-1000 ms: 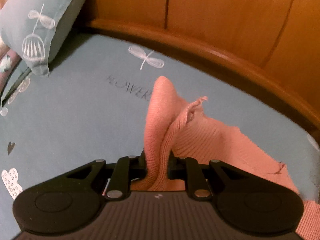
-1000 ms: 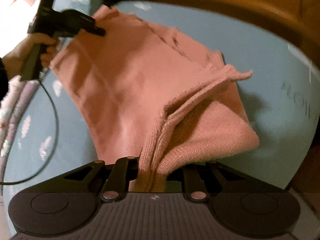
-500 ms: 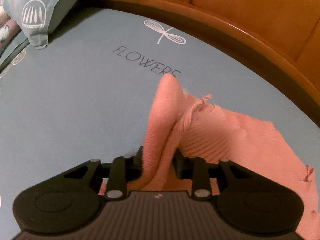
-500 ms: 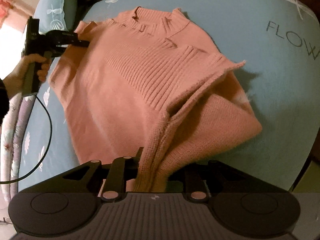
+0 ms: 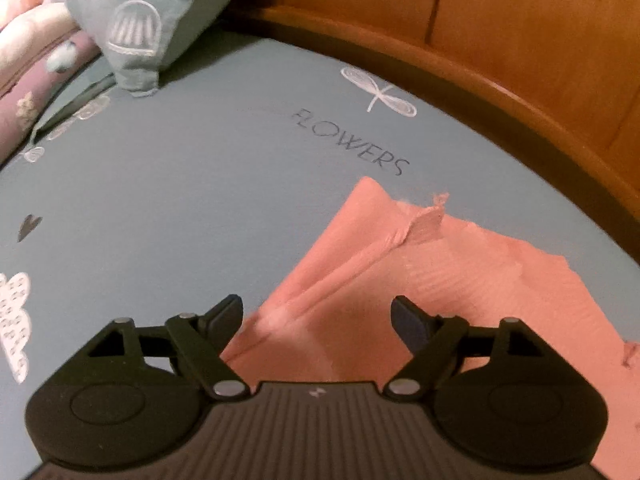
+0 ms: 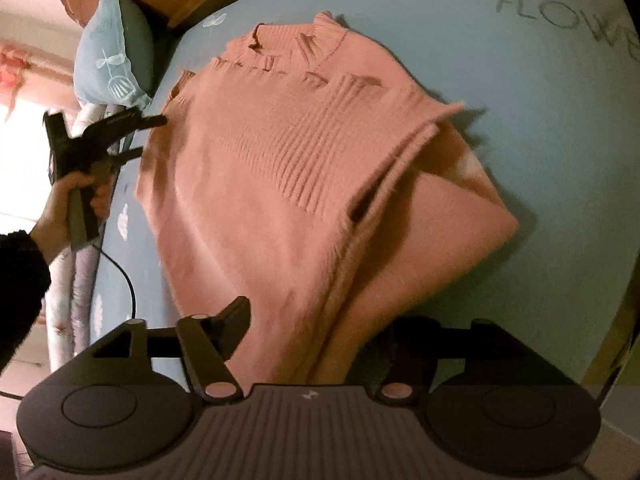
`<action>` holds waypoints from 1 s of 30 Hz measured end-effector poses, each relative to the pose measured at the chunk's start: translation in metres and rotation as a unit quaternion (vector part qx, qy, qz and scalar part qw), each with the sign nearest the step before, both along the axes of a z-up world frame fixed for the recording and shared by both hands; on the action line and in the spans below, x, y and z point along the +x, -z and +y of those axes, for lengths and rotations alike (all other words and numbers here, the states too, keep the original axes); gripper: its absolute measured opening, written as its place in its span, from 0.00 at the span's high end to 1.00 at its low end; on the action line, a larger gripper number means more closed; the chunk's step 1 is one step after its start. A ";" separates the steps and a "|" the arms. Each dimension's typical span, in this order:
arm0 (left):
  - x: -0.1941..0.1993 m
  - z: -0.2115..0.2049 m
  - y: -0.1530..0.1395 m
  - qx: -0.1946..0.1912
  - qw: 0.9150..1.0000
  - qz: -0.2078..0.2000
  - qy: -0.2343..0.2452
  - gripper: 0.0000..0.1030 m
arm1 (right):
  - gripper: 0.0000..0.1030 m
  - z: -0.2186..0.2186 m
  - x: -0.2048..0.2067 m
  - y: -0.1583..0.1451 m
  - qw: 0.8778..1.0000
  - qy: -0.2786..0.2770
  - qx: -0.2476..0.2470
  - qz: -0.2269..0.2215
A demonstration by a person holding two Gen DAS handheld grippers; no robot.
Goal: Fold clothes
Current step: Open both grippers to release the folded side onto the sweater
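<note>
A pink knit sweater (image 6: pixel 272 184) lies spread on the blue bedsheet (image 6: pixel 520 92), its collar toward the far end and one side folded over. In the left wrist view the sweater's folded edge (image 5: pixel 360 264) runs between the fingers of my left gripper (image 5: pixel 318 316), whose jaws are opening and stand clear of the cloth. My right gripper (image 6: pixel 320 324) is also opening, with sweater fabric lying loose between its fingers and not pressed. The right wrist view also shows the left gripper (image 6: pixel 148 136) at the sweater's left edge, held by a hand (image 6: pixel 68 208).
The sheet (image 5: pixel 160 200) carries the word FLOWERS and white prints. A blue patterned pillow (image 5: pixel 152 20) and rolled bedding (image 5: pixel 36 80) lie at the far left. A wooden bed frame (image 5: pixel 500 92) curves along the far right. A black cable (image 6: pixel 128 280) trails from the left gripper.
Both grippers were shut on the sweater's edges and have let go, jaws spreading wide. The fabric dropped from a raised ridge to lie flat on the sheet.
</note>
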State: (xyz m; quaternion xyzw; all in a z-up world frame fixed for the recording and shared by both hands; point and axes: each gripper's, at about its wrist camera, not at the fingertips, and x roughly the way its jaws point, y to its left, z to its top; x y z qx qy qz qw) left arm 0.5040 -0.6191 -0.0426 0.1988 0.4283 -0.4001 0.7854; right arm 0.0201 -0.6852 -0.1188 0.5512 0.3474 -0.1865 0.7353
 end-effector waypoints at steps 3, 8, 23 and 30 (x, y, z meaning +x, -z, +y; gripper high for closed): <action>-0.020 0.029 -0.020 -0.012 1.000 -0.012 0.021 0.21 | 0.27 0.000 -0.017 0.001 1.000 0.018 0.025 -0.006; -0.083 0.082 -0.041 -0.023 0.997 0.020 0.073 0.21 | 0.26 -0.002 -0.063 0.009 0.989 0.103 0.094 -0.056; -0.235 0.102 -0.019 -0.032 0.957 0.208 0.200 0.21 | 0.71 -0.036 -0.076 0.026 0.964 0.222 0.111 -0.099; -0.257 0.100 -0.003 -0.026 0.936 0.255 0.243 0.21 | 0.85 -0.037 -0.050 -0.028 0.988 0.147 -0.020 -0.049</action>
